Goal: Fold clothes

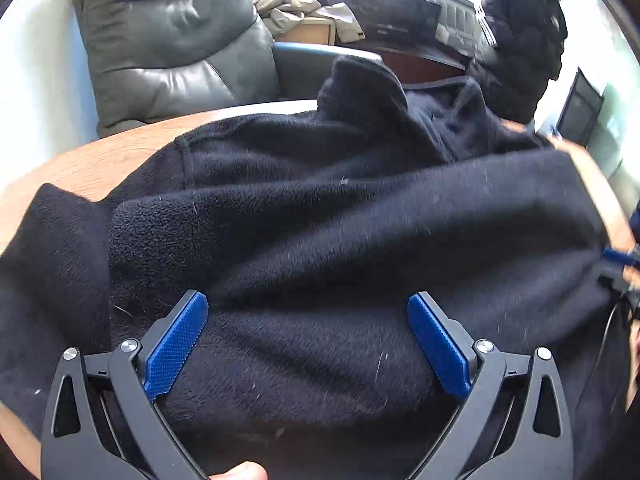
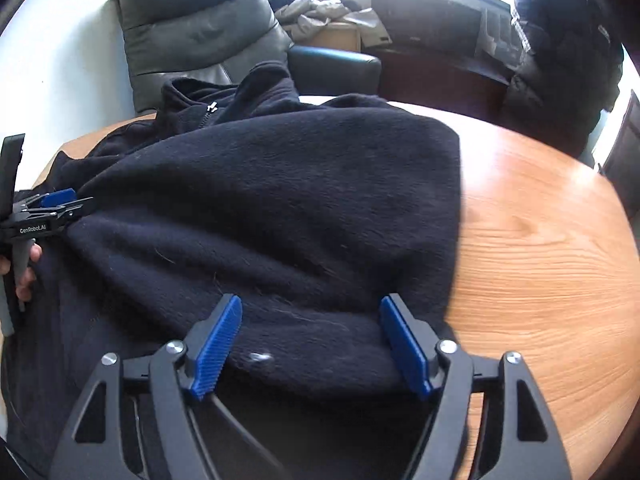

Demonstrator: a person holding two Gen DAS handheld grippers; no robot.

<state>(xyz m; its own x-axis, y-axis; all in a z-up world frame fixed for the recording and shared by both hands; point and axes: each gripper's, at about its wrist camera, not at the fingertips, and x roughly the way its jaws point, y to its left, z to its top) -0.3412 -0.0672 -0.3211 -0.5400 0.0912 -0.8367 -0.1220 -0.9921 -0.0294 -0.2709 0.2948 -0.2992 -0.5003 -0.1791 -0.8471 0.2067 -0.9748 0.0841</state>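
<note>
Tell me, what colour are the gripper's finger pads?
Blue pads, clearest in the right wrist view.

A fleece jacket (image 2: pixel 260 208) lies spread on a wooden bench (image 2: pixel 540 248), covering its left and middle and leaving the right side bare. The jacket's collar and zipper (image 2: pixel 210 110) lie at the far edge. Behind the bench stands an armchair (image 2: pixel 200 28), with a heap of clothes (image 2: pixel 320 14) behind and right of it. A person (image 1: pixel 520 32) stands at the far right.

Black fleece (image 2: pixel 272 208), blue-padded tongs (image 2: pixel 310 336), orange wood-grain table (image 2: pixel 540 248).
</note>
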